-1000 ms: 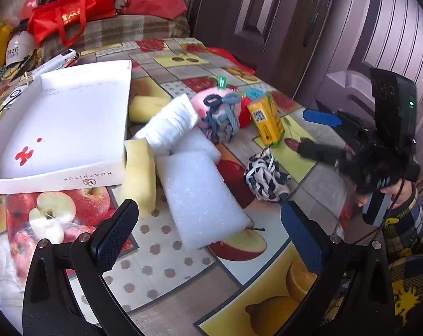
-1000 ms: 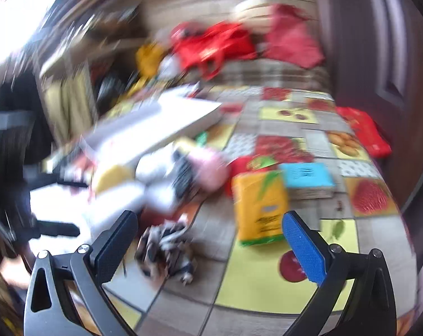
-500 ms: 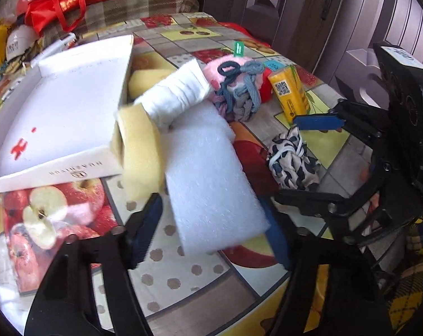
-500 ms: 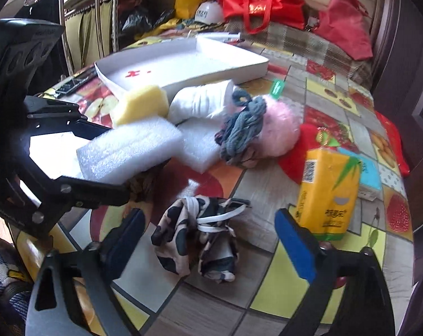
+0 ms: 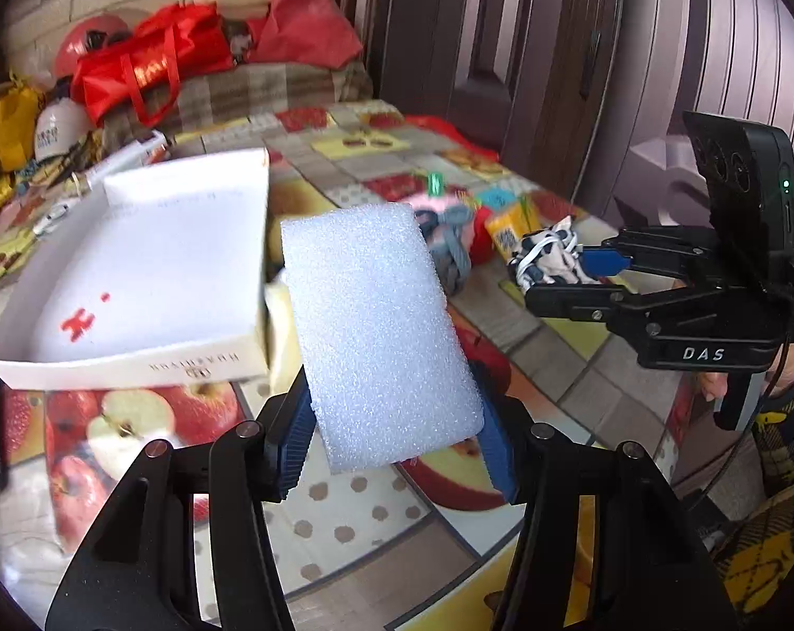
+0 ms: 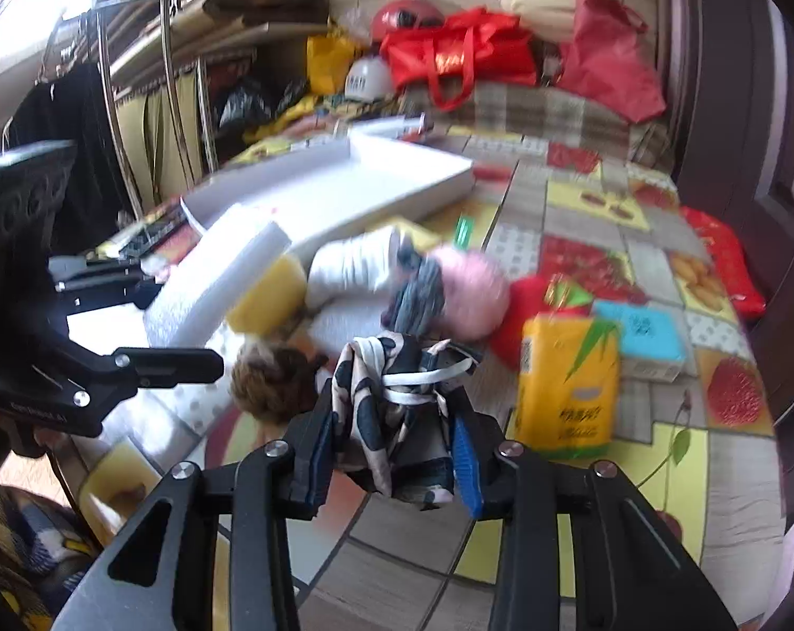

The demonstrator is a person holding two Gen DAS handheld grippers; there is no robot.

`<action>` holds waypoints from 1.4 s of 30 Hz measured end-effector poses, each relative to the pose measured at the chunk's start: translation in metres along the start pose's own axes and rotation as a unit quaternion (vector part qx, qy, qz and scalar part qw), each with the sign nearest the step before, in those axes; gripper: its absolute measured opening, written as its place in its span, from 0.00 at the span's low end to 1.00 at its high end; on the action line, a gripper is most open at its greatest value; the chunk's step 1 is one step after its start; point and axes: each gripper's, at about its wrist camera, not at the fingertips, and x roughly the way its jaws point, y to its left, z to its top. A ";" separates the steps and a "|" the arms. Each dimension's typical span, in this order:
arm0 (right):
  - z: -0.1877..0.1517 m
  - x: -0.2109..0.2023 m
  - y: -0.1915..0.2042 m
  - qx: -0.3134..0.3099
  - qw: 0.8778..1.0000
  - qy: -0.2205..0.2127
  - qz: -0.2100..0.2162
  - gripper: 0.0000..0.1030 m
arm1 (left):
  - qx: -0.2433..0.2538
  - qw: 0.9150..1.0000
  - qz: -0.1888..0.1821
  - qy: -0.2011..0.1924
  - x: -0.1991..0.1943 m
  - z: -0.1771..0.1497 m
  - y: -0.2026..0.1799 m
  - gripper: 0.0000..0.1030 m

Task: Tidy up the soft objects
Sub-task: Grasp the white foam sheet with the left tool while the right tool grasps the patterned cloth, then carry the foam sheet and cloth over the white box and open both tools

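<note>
left gripper [image 5: 397,441]: tilted down over the table [image 5: 376,515], clamped on white foam block [image 5: 376,331], block lifted, sticking out ahead of the fingers
right gripper [image 6: 392,452]: tilted down, squeezed tight on black-and-white cloth bundle [image 6: 397,410], bundle raised off the table
box [image 5: 134,273]: white, shallow, cardboard, ahead-left of left gripper; inside bare apart from small red marks
foam: rectangular, grainy, thick
bundle: crumpled, knotted, spotted fabric
other soft things: yellow sponge [image 6: 268,294], pink fluffy ball [image 6: 470,294], ahead of right gripper
</note>
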 end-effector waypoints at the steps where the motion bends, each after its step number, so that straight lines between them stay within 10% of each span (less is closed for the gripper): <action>1: 0.004 -0.007 0.000 0.005 1.000 -0.022 -0.001 0.37 | 0.000 1.000 0.004 -0.017 -0.006 0.002 0.001 0.54; 13: 0.032 -0.037 0.005 0.084 0.954 -0.279 -0.064 0.37 | -0.021 0.964 0.170 -0.205 -0.041 0.022 0.053 0.54; 25: 0.022 -0.003 0.026 0.132 0.956 -0.261 -0.032 0.37 | -0.022 0.960 0.195 -0.198 -0.026 0.006 0.073 0.54; 42: 0.058 0.040 0.103 0.038 0.972 -0.232 0.006 0.37 | -0.059 0.954 0.241 -0.165 -0.012 0.008 0.137 0.54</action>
